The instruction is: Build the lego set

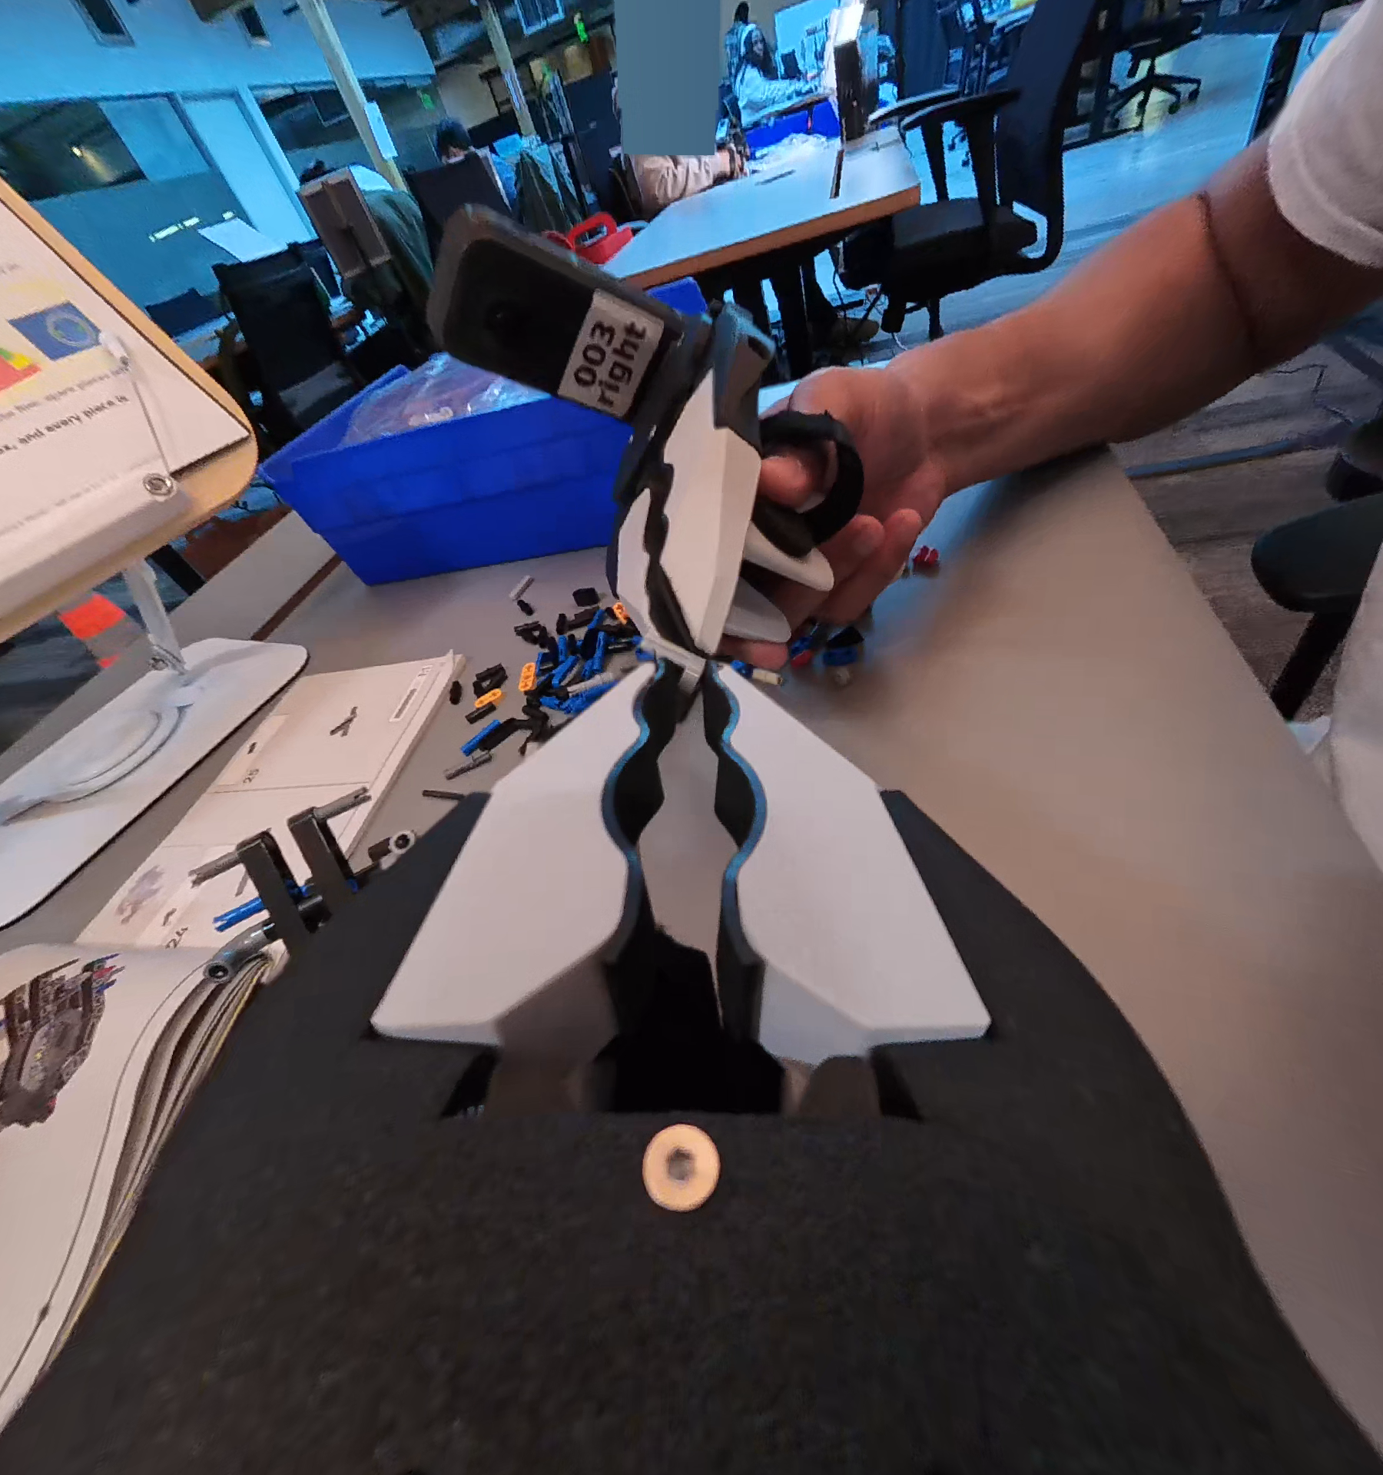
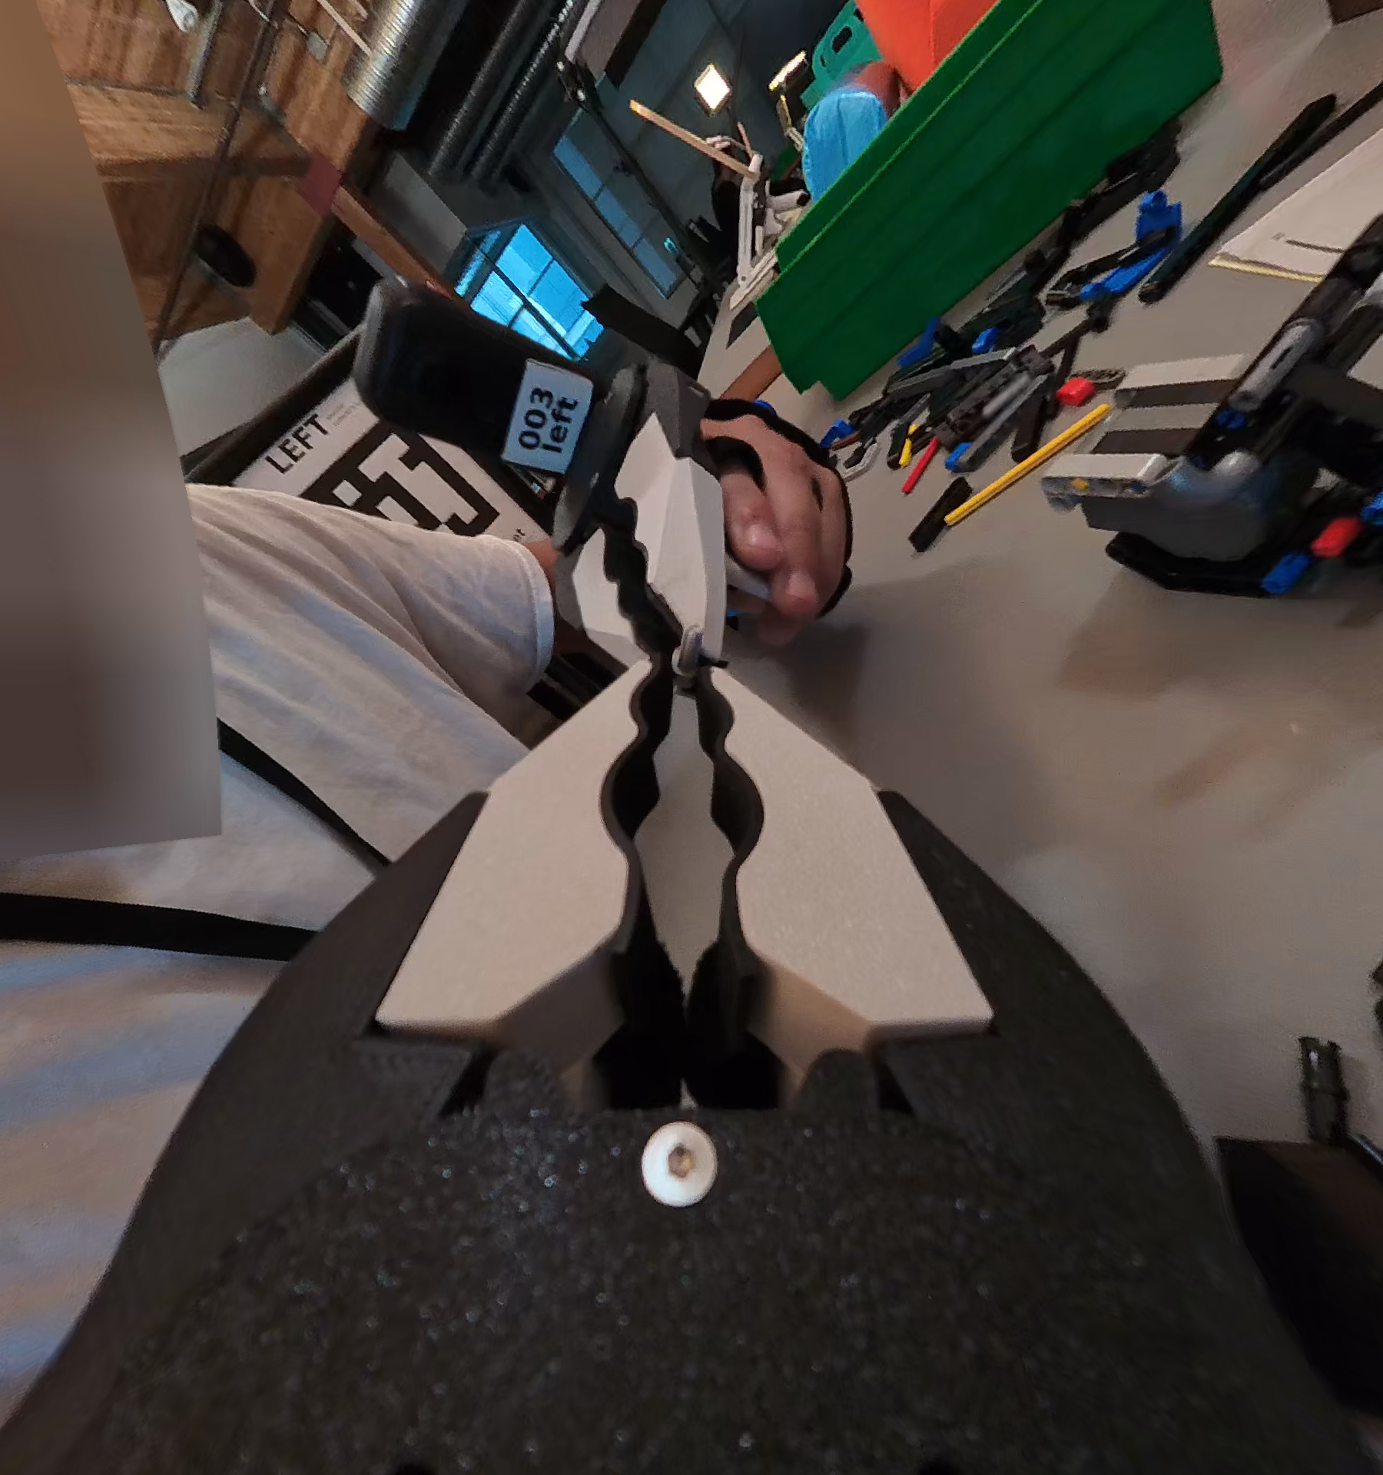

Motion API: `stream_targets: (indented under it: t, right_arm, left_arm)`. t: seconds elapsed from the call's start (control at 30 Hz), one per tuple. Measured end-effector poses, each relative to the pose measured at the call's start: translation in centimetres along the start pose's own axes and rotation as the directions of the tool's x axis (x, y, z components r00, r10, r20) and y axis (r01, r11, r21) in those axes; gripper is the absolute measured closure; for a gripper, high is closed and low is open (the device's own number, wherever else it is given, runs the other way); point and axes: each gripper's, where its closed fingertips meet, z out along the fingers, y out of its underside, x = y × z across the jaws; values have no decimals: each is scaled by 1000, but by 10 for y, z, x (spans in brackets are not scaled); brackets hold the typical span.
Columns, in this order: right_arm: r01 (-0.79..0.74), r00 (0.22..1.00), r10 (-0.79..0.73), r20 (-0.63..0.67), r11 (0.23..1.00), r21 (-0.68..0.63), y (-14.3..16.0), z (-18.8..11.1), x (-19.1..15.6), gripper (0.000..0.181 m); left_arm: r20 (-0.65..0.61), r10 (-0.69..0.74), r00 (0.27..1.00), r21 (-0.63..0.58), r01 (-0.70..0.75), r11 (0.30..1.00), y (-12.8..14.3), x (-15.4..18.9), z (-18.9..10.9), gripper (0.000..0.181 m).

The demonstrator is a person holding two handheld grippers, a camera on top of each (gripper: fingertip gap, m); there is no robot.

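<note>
My left gripper (image 1: 675, 677) and my right gripper (image 2: 679, 677) meet tip to tip above the grey table (image 1: 1031, 798). Both sets of jaws are closed on one small light grey lego piece (image 1: 676, 654). In the right wrist view the piece (image 2: 690, 645) has a thin black pin sticking out of it. The right gripper (image 1: 676, 642) comes down from above in the left wrist view. The left gripper (image 2: 692, 650) comes in from the upper left in the right wrist view. A partly built black and grey model (image 2: 1271, 479) stands on the table at right.
A pile of small blue, black and orange pieces (image 1: 560, 670) lies past the grippers. A blue bin (image 1: 465, 487) stands behind it. A small black sub-assembly (image 1: 297, 870) rests on the open instruction booklet (image 1: 74, 1077). A green bin (image 2: 952, 215) and loose beams (image 2: 992, 383) lie near the model.
</note>
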Motion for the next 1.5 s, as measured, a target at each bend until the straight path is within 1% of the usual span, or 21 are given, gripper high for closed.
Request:
stream_targets:
  t: [0.07, 0.17, 0.23, 0.3, 0.43, 0.5, 0.57, 0.63, 0.67, 0.7, 0.73, 0.77, 0.8, 0.83, 0.87, 0.93, 1.03, 1.1, 1.17, 1.3, 1.5]
  right_arm:
    - [24, 999, -25, -41, 999, -24, 2, -2, 6, 176]
    - [86, 991, -90, -103, 995, -43, 0, -8, 10, 176]
    - [103, 986, -107, -129, 994, -34, -4, -14, 12, 176]
    - [121, 980, -123, -155, 992, -23, -7, -19, 14, 176]
    - [186, 947, -205, -248, 977, -100, 0, -21, 25, 176]
    - [264, 885, -325, -333, 940, -216, 13, -18, 38, 176]
    - [358, 781, -497, -378, 852, -382, 30, -13, 49, 176]
    - [409, 706, -608, -362, 768, -493, 44, -5, 52, 176]
    - [418, 682, -640, -353, 738, -530, 49, -1, 53, 176]
    - [425, 655, -668, -354, 713, -558, 51, 0, 56, 176]
    - [426, 633, -688, -354, 692, -584, 54, 1, 59, 176]
    - [418, 626, -696, -352, 680, -602, 57, 2, 61, 176]
    - [408, 622, -697, -356, 677, -612, 59, 2, 64, 176]
    - [403, 616, -700, -362, 674, -620, 60, 1, 67, 176]
    - [395, 611, -702, -365, 671, -628, 62, 0, 70, 176]
    - [359, 629, -683, -372, 679, -640, 67, -1, 75, 175]
    - [346, 646, -657, -389, 706, -618, 66, -1, 76, 175]
    - [347, 642, -658, -394, 708, -616, 65, -3, 77, 175]
    - [345, 642, -656, -398, 710, -614, 65, -4, 78, 175]
    - [346, 641, -658, -395, 707, -616, 65, -5, 77, 175]
    - [359, 648, -650, -397, 721, -593, 60, -6, 73, 175]
  left_arm:
    - [-4, 11, 1000, -26, -11, 1000, 7, 0, 2, 178]
    - [-20, -44, 999, -41, 43, 998, 13, -1, 3, 177]
    - [-22, -54, 998, -73, 52, 996, 20, 0, 6, 169]
    - [-31, -37, 999, -97, 34, 995, 25, 4, 9, 167]
    - [-43, -35, 998, -110, 30, 993, 24, 8, 9, 163]
    - [-32, -35, 999, -100, 31, 995, 17, 2, 4, 163]
    - [20, -26, 999, -98, 28, 995, 7, -17, -9, 163]
    - [94, -38, 995, -119, 49, 992, -4, -49, -36, 161]
    - [173, -67, 983, -145, 92, 985, -4, -73, -58, 160]
    - [249, -128, 960, -173, 174, 969, 1, -95, -82, 163]
    - [304, -205, 930, -230, 281, 932, 16, -111, -106, 161]
    - [408, -251, 878, -290, 385, 876, 38, -132, -133, 163]
    - [554, -248, 795, -317, 476, 820, 61, -155, -163, 162]
    - [650, -247, 718, -335, 563, 756, 85, -168, -188, 161]
    - [684, -289, 670, -350, 649, 676, 108, -169, -201, 160]
    - [708, -413, 572, -338, 789, 513, 143, -159, -209, 156]
    - [700, -512, 497, -324, 861, 392, 168, -148, -204, 152]
    - [701, -552, 451, -294, 888, 353, 173, -147, -201, 160]
    - [721, -547, 425, -281, 901, 330, 178, -150, -204, 160]
    - [730, -542, 416, -287, 907, 309, 186, -150, -204, 159]
    - [699, -581, 416, -276, 907, 317, 188, -153, -203, 178]
